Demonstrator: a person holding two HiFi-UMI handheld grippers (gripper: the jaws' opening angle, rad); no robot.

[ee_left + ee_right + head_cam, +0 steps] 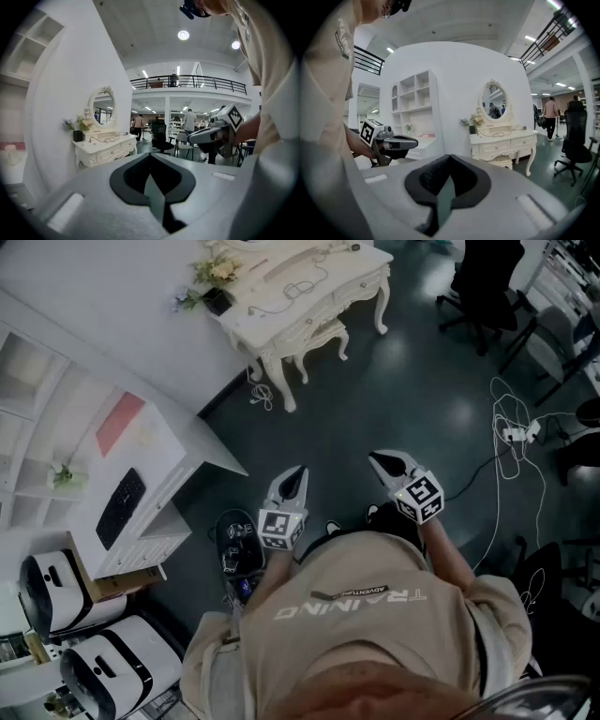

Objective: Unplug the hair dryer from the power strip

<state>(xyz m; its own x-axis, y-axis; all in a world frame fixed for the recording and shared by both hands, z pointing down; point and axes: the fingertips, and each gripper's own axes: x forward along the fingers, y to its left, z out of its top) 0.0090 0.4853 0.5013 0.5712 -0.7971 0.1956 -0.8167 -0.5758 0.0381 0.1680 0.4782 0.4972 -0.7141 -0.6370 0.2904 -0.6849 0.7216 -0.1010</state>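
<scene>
Task isn't looking started: nothing is being held, nothing is being pulled.

- Floor (403, 381): taking up most of the head view, dark, open between the person and the furniture.
- Vanity (330, 298): sitting at the top of the head view, well apart from both grippers. A thin cable (298, 287) is lying looped on top of it. I'm not making out a hair dryer there or in any other view.
- Power strip (518, 434): a small white block at the right edge of the head view, lying on the floor with white cords trailing off it. I'm judging this to be the strip; too small to tell what's plugged in. It's well apart from the right gripper.
- Left to do: reach the strip, find the dryer's plug, pull it. So all of it.

Pose:
- Person is standing, both forearms bent and held out at chest level in lower centre of the head view, grippers side by side.
- Left gripper (297, 474): pointing forward toward the vanity, jaws pressed together at the tips, nothing between them.
- Right gripper (382, 461): angling slightly up-left in frame, jaws likewise meeting at the tips, empty.
</scene>
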